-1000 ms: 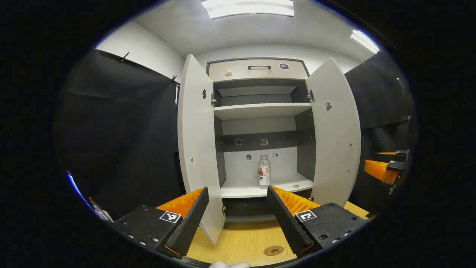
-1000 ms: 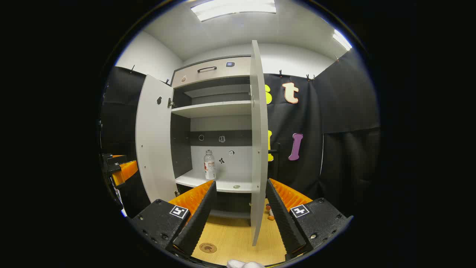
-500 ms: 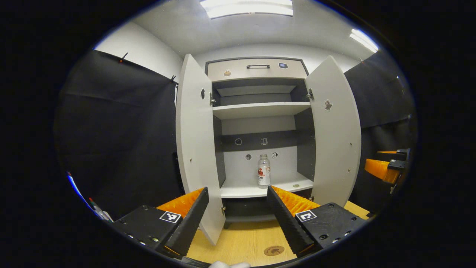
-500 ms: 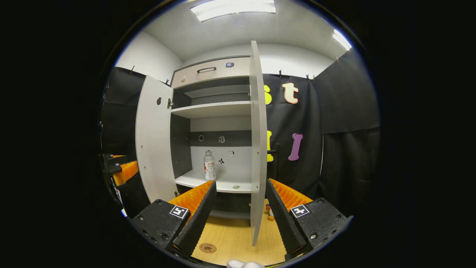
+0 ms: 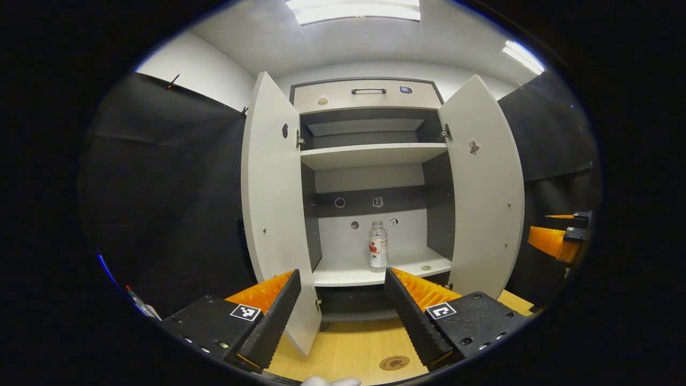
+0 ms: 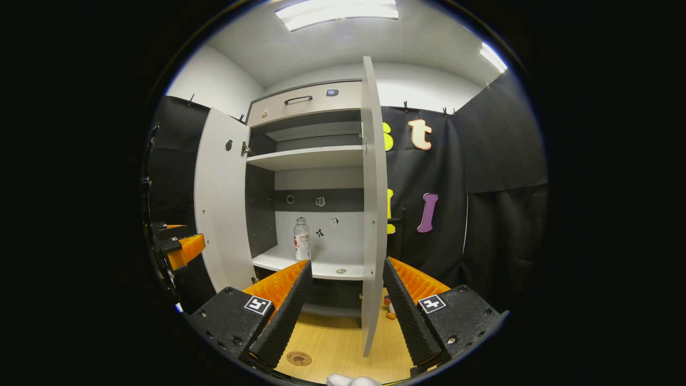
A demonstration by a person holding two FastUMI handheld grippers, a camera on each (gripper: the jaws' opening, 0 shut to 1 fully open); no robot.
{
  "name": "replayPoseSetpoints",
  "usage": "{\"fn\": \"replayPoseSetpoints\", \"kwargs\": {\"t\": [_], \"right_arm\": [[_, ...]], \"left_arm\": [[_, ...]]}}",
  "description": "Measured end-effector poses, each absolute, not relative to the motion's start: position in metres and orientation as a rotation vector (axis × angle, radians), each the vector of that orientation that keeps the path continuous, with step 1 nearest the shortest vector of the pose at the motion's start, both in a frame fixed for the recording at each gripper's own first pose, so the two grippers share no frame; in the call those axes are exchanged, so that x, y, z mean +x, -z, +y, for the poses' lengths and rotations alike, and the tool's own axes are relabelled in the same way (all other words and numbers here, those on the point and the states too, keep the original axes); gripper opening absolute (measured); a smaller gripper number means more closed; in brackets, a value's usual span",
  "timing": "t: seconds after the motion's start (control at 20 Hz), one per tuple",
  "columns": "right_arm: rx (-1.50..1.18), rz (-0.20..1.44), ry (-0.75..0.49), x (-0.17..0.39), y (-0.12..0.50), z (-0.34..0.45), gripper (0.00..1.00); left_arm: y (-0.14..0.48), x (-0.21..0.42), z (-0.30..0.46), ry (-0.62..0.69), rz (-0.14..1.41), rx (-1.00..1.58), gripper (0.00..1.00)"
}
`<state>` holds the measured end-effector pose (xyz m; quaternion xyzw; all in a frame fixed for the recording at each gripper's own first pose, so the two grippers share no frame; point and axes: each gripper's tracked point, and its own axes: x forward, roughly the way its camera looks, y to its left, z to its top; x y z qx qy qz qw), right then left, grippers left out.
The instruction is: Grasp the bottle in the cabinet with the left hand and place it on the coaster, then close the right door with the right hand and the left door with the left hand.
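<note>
A clear bottle [image 5: 378,246] with a red and white label stands upright on the lower shelf [image 5: 353,273] of an open white cabinet; the right gripper view shows the bottle [image 6: 302,239] too. Both doors are swung open: left door [image 5: 273,214], right door [image 5: 485,198]. The right door [image 6: 372,214] is edge-on in the right gripper view. A round brown coaster [image 5: 394,363] lies on the wooden table; the coaster [image 6: 298,358] sits by my right gripper's left finger. My left gripper [image 5: 341,306] is open, well short of the cabinet. My right gripper [image 6: 343,300] is open with the right door's edge between its fingers, farther off.
A small round object [image 5: 426,267] lies on the lower shelf to the right of the bottle. An upper shelf [image 5: 370,155] and a drawer with a dark handle [image 5: 368,91] sit above. Black cloth walls flank the cabinet. Small items [image 6: 389,311] lie on the table behind the right door.
The left gripper has moved closer to the cabinet, which looks slightly larger, and the bottle sits a little more left in its view. The right gripper has barely moved.
</note>
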<state>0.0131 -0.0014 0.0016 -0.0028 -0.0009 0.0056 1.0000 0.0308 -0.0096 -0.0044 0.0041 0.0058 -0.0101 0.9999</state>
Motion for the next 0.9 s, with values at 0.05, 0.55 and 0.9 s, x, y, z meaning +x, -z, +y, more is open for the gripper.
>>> {"fn": "replayPoseSetpoints", "kwargs": {"t": [0.05, 0.55, 0.9], "right_arm": [[-0.007, -0.001, -0.012, 0.014, -0.001, -0.002, 0.82], [-0.031, 0.01, 0.012, 0.028, -0.004, -0.021, 0.82], [-0.05, 0.001, 0.037, 0.037, -0.016, -0.038, 0.82]], "left_arm": [[0.005, 0.036, -0.01, 0.023, 0.011, 0.008, 0.96], [0.002, 0.149, -0.043, 0.086, -0.032, 0.014, 0.96], [0.01, 0.261, -0.081, 0.146, -0.017, -0.041, 0.96]]}}
